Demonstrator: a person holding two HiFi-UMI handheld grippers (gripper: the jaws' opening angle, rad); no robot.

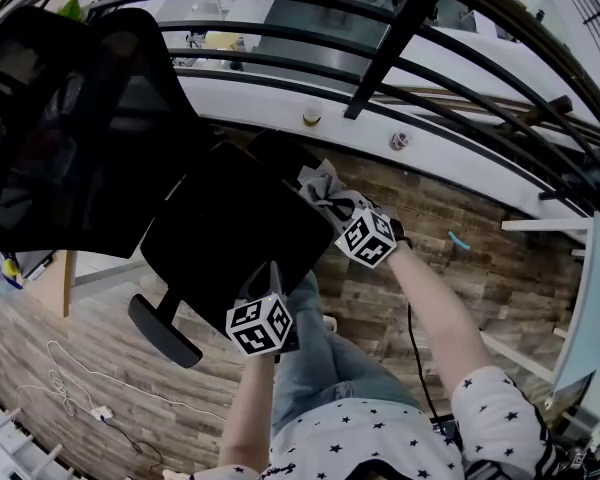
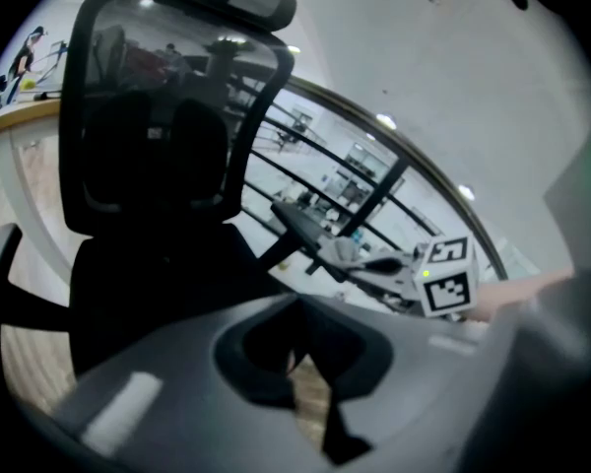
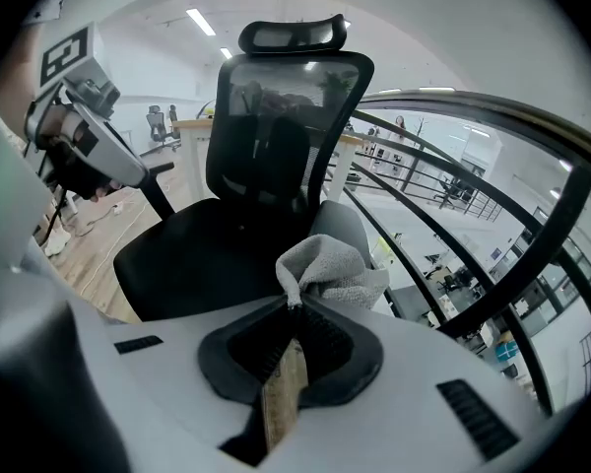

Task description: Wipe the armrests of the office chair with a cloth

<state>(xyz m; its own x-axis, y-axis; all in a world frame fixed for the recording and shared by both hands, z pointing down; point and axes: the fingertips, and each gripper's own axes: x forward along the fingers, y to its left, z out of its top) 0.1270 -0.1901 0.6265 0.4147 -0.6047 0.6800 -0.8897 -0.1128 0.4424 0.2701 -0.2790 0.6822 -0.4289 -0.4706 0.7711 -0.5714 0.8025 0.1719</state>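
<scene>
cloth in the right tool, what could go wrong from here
1. The right tool pinches only a corner of the cloth; dragging it along the armrest may pull it free.
2. The railing stands right beside that armrest, so a dropped cloth might fall through to the level below.

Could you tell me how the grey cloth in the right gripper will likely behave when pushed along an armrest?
Probably floppy: the cloth bunches and droops from the right gripper, which pinches only a fold. Likely light, since that small pinch holds it up. Its looped towel texture should drag rather than slip.
</scene>
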